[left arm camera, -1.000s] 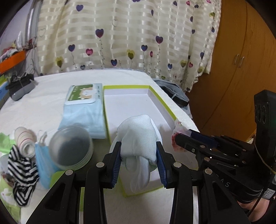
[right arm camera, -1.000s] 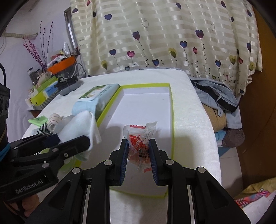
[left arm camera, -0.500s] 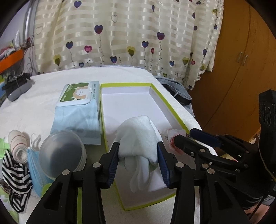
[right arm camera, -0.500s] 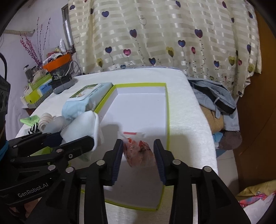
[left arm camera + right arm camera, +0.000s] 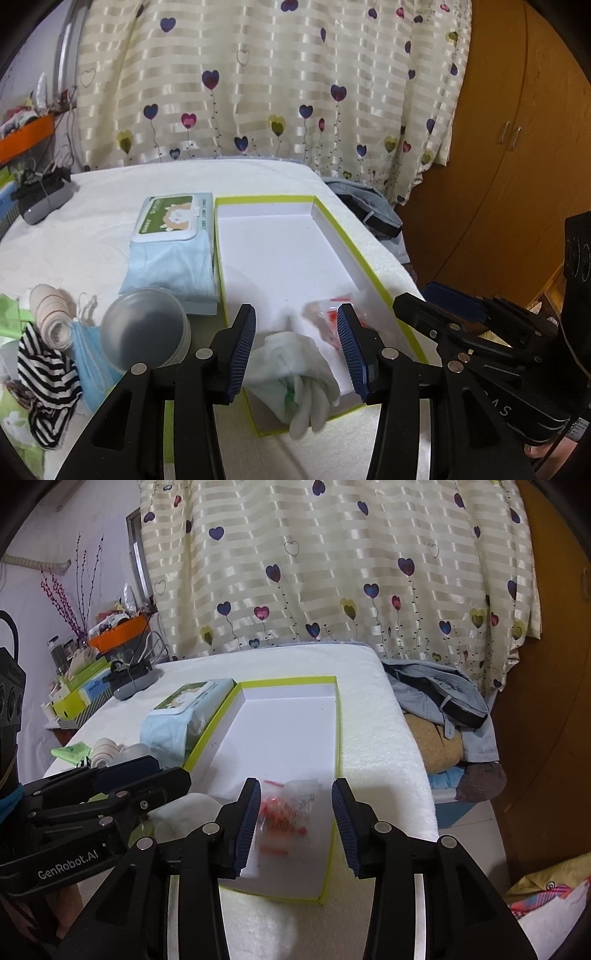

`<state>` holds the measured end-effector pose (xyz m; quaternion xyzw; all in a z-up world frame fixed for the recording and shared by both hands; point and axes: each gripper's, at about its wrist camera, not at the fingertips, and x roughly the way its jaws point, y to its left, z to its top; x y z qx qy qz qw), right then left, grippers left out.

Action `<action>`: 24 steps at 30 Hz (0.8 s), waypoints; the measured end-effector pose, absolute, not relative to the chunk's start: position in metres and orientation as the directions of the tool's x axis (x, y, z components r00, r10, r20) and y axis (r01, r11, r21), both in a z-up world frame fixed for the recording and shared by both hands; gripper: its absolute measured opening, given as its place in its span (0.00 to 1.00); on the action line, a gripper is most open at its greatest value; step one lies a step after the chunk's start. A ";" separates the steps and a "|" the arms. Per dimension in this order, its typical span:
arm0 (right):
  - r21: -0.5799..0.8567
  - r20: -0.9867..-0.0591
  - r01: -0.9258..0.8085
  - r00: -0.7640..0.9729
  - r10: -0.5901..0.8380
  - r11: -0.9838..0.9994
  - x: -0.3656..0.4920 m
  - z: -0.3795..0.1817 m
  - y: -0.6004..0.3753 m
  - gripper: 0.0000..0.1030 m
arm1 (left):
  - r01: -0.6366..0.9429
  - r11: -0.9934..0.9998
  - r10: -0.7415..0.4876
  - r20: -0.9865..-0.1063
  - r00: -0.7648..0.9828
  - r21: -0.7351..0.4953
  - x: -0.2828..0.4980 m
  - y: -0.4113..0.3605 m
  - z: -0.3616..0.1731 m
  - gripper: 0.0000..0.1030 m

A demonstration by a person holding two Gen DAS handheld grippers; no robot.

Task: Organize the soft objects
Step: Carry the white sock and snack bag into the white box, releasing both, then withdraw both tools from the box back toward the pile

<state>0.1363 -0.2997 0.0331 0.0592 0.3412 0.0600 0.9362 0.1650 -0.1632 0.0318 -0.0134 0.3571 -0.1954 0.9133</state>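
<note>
The left gripper (image 5: 297, 345) is opening its jaws, and the white cloth (image 5: 295, 373) is lying loose between them in the near corner of the box (image 5: 369, 258), touching neither pad. The right gripper (image 5: 295, 825) is hovering with jaws parted over the red-printed packet (image 5: 286, 810), which is resting free on the box floor between them. Both soft things are probably being left side by side there, since the box is serving as their container.

We hold our left hand-held gripper (image 5: 297, 347) opening wide and our right hand-held gripper (image 5: 295, 821) open, both angled downward.
</note>
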 end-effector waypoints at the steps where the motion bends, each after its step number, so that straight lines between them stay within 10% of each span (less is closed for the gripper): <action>1: 0.152 -0.629 -0.071 0.762 0.152 0.986 0.134 0.035 -0.299 0.41 | 0.347 0.924 -0.366 -0.644 0.672 -0.162 0.162 -0.163 0.034 0.44; 24: 0.151 -0.532 -0.208 0.807 0.257 0.966 0.057 0.072 -0.243 0.53 | 0.289 0.941 -0.338 -0.567 0.751 -0.179 0.077 -0.081 0.057 0.44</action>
